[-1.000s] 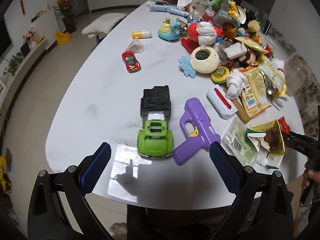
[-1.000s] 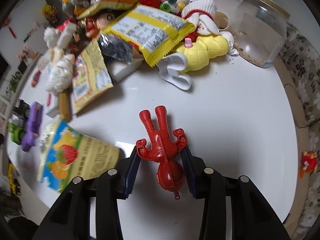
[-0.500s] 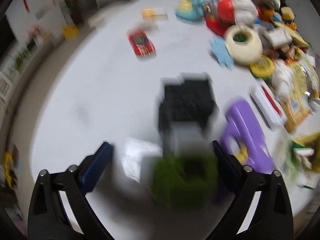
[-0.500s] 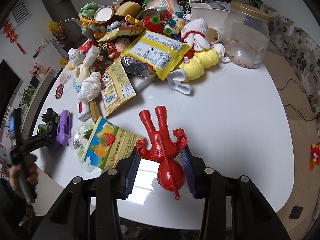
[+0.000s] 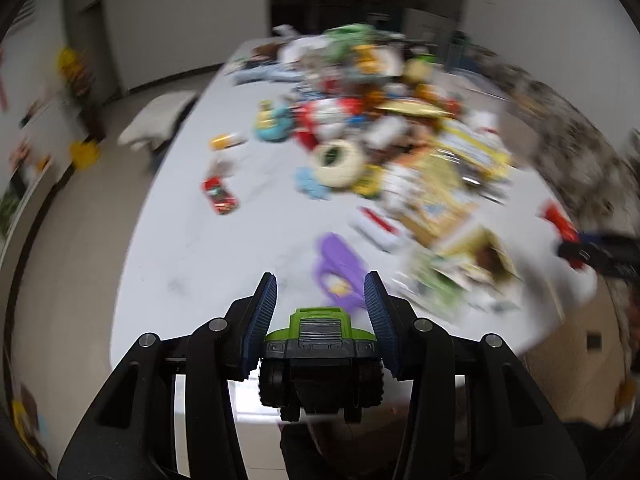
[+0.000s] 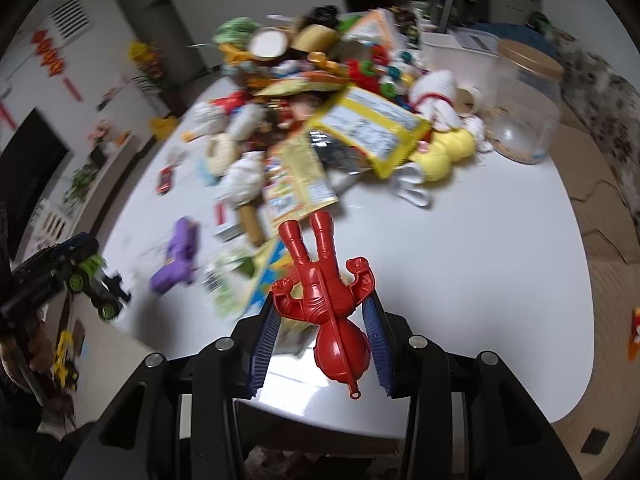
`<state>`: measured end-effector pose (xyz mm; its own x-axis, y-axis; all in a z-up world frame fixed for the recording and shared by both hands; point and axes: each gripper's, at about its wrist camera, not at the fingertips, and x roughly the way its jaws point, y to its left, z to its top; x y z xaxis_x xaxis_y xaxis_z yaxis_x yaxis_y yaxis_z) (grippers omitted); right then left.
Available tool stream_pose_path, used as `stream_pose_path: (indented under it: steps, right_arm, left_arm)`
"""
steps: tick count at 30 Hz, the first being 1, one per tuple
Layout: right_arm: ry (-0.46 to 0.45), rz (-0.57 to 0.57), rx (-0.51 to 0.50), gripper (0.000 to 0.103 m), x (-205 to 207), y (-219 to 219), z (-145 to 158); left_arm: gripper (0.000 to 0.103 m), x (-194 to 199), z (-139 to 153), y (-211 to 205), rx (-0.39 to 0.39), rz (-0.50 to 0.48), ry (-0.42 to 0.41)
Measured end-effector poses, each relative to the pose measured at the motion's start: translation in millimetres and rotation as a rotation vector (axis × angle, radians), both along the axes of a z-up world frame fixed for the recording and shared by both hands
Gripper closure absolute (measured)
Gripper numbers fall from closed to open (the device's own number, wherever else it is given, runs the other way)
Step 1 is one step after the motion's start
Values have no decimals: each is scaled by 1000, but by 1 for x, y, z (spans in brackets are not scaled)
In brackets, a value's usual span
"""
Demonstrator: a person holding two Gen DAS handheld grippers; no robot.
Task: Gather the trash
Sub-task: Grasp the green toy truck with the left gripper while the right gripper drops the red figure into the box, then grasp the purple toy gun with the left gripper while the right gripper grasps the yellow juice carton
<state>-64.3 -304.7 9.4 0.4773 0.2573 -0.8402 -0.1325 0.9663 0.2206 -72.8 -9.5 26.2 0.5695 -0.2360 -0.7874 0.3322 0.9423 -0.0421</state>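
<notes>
So both hands were up off the counter (image 6: 460,264) here, each with a toy. The left tongs (image 5: 320,320) had just been closing and were clamped on the green truck (image 5: 320,330), blue pads against both its sides, cab facing the camera, wheels hanging over the counter's near edge. The right tongs (image 6: 322,328) were clamped on the red figure (image 6: 324,300), head toward the camera and legs pointing away, clear of the surface. Both pairs of tongs pointed steeply down at the counter.

From the right wrist view you could see the left tongs carrying the truck off the counter's left edge, with a hand (image 6: 36,344) on the handle near the lower left.

For open room: the near right part of the counter was bare white all the way to its rounded edge, and the near left was mostly open apart from the purple toy gun (image 5: 336,268) just past the truck and a small red car (image 5: 220,200) farther out. Past that the trash started, snack wrappers (image 6: 296,180) and a yellow packet (image 6: 372,128) in the middle, mixed into a big pile of toys running to the far edge. A clear jar (image 6: 524,112) stood at the far right.

The left view was badly blurred.
</notes>
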Motion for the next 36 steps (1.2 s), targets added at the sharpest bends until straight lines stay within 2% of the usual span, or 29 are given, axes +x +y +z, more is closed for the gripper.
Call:
stream_pose_path:
  steps: [4,6,8,10,11,12,13,14,15,17,19,21,23,25,29,32,34,35,36]
  right_arm:
    - [45,111,55,61,-30,9,6]
    - [98,171,73,61,-48,15,0]
    - [135,219,58,61,-60,21,-11]
    - [203,267,50,61,-74,28,-34]
    - [243,278,52,58,-77,29,-47]
    - [284,280,44,40,-80,30,-67]
    - [304,271,12,28,-81,30,-83]
    - [311,263,-33,19,-82,30,-95]
    - [318,264,-63,25,-82,30,-103]
    - [332,252,-100,31,-79,26,-108]
    - [283,203,-62,28,-72,16,-91]
    - [199,151,-37,20,-58,11,-69]
    - [118,116,-20,20,-37,13,-48]
    - [72,79,-18,20,-17,17,-35]
    - [44,26,-8,17,35,31,-21]
    - [78,31,-125,17,70,53,-28]
    - [160,60,-240,22,90,60,-43]
    - [203,69,-283,42,98,61,-53]
    - [269,84,-278,52,103,58,-65]
  left_arm:
    - [58,-41,4,-20,-47,-101,53]
    - [57,-62,-3,-34,-13,-177,64]
    - [58,-80,-21,-46,4,-255,118]
    - [57,-93,-45,-56,-11,-338,209]
    - [54,-99,-56,-58,-8,-366,238]
    - [45,-104,-67,-61,10,-379,255]
    - [31,-109,-80,-64,26,-388,274]
    - [27,-111,-90,-64,31,-390,284]
    - [27,-113,-97,-64,40,-384,292]
    - [27,-111,-108,-60,65,-344,316]
    - [27,-105,-100,-52,39,-305,292]
    - [25,-94,-88,-43,18,-259,256]
    - [21,-84,-80,-36,12,-212,224]
    - [21,-66,-74,-28,15,-163,200]
    - [21,-46,-69,-17,-1,-77,190]
    - [21,-38,-68,-14,-29,-44,182]
    - [21,-34,-68,-12,-34,-33,175]
    - [21,-33,-67,-11,-36,-32,171]
    - [21,-32,-65,-10,-39,-31,166]
